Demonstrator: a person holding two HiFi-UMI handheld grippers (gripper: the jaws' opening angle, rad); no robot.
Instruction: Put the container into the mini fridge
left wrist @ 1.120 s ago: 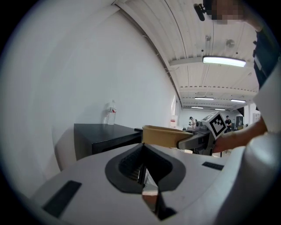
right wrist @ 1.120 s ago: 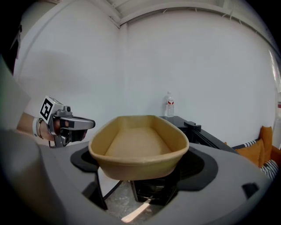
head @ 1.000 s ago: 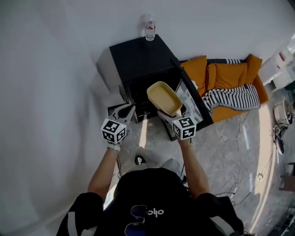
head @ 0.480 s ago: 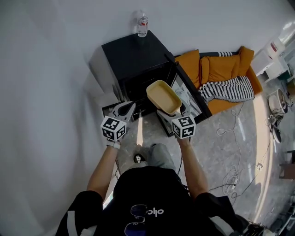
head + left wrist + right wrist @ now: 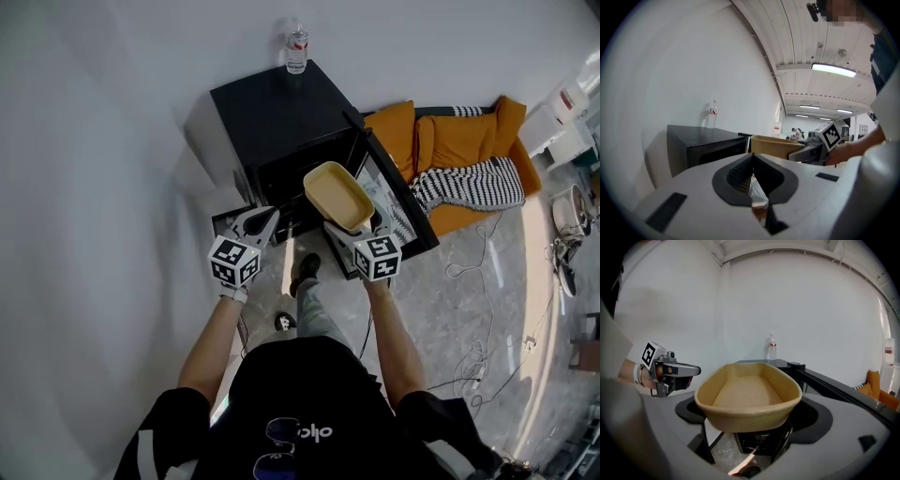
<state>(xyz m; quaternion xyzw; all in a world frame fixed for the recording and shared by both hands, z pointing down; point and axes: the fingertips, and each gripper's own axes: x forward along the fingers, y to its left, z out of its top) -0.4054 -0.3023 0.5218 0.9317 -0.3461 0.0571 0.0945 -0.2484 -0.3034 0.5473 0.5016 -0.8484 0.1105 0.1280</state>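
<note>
Tan container held before the open mini fridge (image 5: 272, 117)

The right gripper (image 5: 344, 231) clamps the near end of the empty oval container (image 5: 337, 195). The left gripper (image 5: 255, 223) is closed and empty. The red label on the bottle (image 5: 296, 49) is unreadable.

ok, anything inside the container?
No, the container shows only its bare tan floor in the right gripper view.

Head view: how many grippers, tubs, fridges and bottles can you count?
Grippers: 2, the left gripper and the right gripper
Tan oval container: 1
Black mini fridge: 1
Clear water bottle: 1
Total: 5
</note>
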